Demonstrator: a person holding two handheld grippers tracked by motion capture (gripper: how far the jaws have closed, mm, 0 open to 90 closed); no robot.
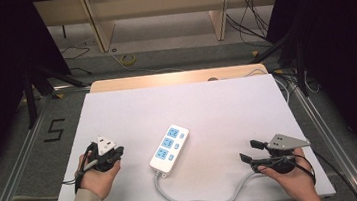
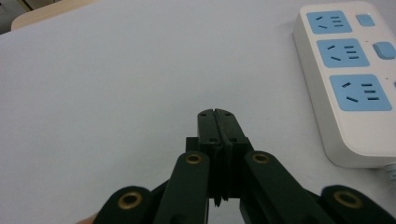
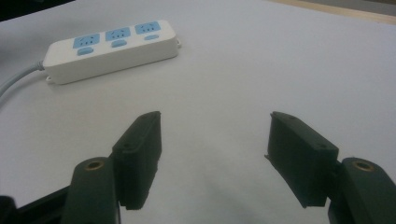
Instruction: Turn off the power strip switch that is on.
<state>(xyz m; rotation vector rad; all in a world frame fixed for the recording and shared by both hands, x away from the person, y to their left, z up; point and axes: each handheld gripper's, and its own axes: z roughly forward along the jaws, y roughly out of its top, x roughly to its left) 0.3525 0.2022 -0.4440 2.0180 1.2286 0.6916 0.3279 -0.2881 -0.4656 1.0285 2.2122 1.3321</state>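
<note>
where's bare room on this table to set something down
The far half of the table beyond the power strip is bare. Also free: between the strip and the right claw. The near edge is crowded by the cord and hands.

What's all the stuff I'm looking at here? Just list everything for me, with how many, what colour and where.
Power strip: one, white with three blue sockets, middle of the table.
Strip's cable: one, grey, curving from the strip toward the near edge.
Table: one, white top with a pale wooden strip at the far edge.
Floor marking "5": one, black, left of the table.
Wooden frame: one, light wood, beyond the table.
Left gripper: one, black, jaws closed together, empty, left of the strip.
Right gripper: one, black, jaws wide apart, empty, right of the strip.
Hands: two, one holding each gripper, at the near edge.
</note>
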